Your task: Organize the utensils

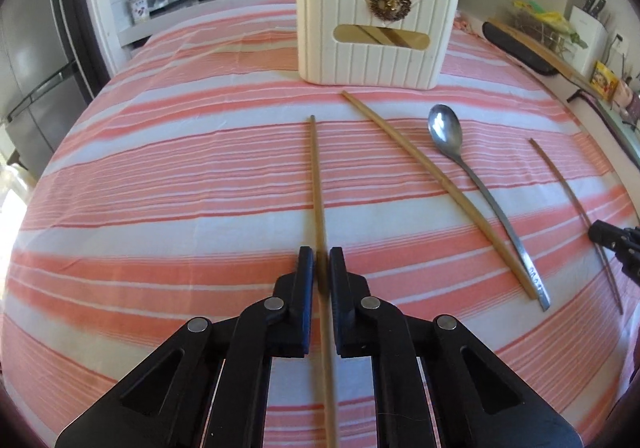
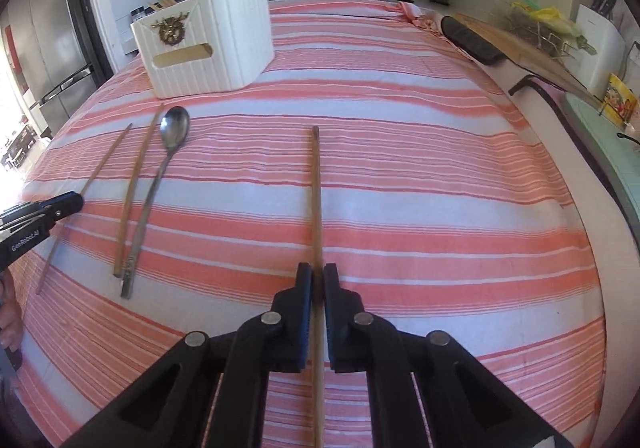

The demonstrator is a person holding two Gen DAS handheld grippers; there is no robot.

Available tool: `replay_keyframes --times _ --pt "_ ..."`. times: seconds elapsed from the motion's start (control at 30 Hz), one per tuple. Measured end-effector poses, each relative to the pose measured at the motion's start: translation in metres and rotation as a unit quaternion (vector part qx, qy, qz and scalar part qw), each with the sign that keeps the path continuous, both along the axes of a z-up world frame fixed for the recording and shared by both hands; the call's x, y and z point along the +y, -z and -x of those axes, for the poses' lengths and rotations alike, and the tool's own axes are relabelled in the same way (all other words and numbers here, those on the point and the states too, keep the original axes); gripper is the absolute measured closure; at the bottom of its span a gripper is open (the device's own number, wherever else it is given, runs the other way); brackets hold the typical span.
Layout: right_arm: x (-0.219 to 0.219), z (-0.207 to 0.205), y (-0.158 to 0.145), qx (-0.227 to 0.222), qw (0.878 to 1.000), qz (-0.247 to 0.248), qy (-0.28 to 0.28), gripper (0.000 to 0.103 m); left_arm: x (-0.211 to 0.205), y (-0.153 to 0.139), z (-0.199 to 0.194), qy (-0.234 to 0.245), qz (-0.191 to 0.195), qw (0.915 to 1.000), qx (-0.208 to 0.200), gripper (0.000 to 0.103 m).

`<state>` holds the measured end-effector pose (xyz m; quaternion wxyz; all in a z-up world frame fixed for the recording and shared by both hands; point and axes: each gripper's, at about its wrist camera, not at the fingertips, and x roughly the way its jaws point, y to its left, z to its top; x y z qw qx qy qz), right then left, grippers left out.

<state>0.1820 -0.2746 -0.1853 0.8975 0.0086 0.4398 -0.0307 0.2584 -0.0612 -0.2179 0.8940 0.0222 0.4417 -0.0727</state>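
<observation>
two wooden chopsticks are gripped at once on a striped tabletop (image 1: 160,176): the left claw (image 1: 321,268) is closed on the left chopstick (image 1: 316,176), and the right claw (image 2: 318,284) is closed on the right chopstick (image 2: 316,200), each stick pinched between the pads near its rear third with the tip running forward. between them, 1 more chopstick (image 1: 432,188) and a long steel spoon (image 1: 472,184) are seen lying side by side, touching near their handle ends, a short way in front of the white ribbed utensil holder (image 1: 376,24), from which other sticks already protrude. the chopsticks are judged light, stiff and thin, liable to pivot or slip if pinched off-centre, so a hold nearer the middle would be steadier for tipping them into the holder. the spoon is judged heavier and slicker, its flat handle lying low on the cloth; it is best taken across the narrow shaft.
</observation>
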Motion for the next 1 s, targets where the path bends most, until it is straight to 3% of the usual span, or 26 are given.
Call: replay_keyframes --times 0.27,0.3,0.33,0.4,0.43,0.5,0.63,1.0 --pt "-0.014 0.01 -0.007 -0.005 1.0 0.02 0.021 0.096 0.037 -0.003 0.006 -0.01 -0.001 0.9999 0.013 0.092" --pt "-0.015 0.01 -0.01 -0.012 1.0 0.016 0.02 0.092 0.038 -0.003 0.004 -0.008 -0.003 0.9999 0.013 0.08" --pt "-0.015 0.009 -0.011 -0.016 1.0 0.012 0.02 0.087 0.038 -0.003 0.002 -0.006 -0.004 0.9999 0.011 0.058" --pt "-0.016 0.003 -0.012 -0.019 1.0 0.002 0.016 0.053 0.039 -0.003 -0.001 -0.006 -0.014 0.9999 0.002 0.03" --pt "-0.016 0.0 -0.013 -0.022 1.0 -0.004 0.012 0.052 0.04 -0.003 -0.003 -0.005 -0.019 0.9998 0.0 0.025" --pt "-0.015 -0.008 -0.011 -0.014 1.0 -0.002 0.004 0.052 0.04 0.004 -0.011 -0.004 -0.028 0.9995 0.01 0.024" --pt "-0.015 -0.023 0.001 0.015 1.0 0.014 -0.005 0.051 0.046 0.009 -0.018 -0.019 -0.018 0.9996 0.012 0.008" --pt "-0.014 -0.012 0.003 -0.025 0.999 0.022 -0.005 0.047 0.047 0.011 -0.019 -0.027 -0.016 0.9994 0.016 0.0"
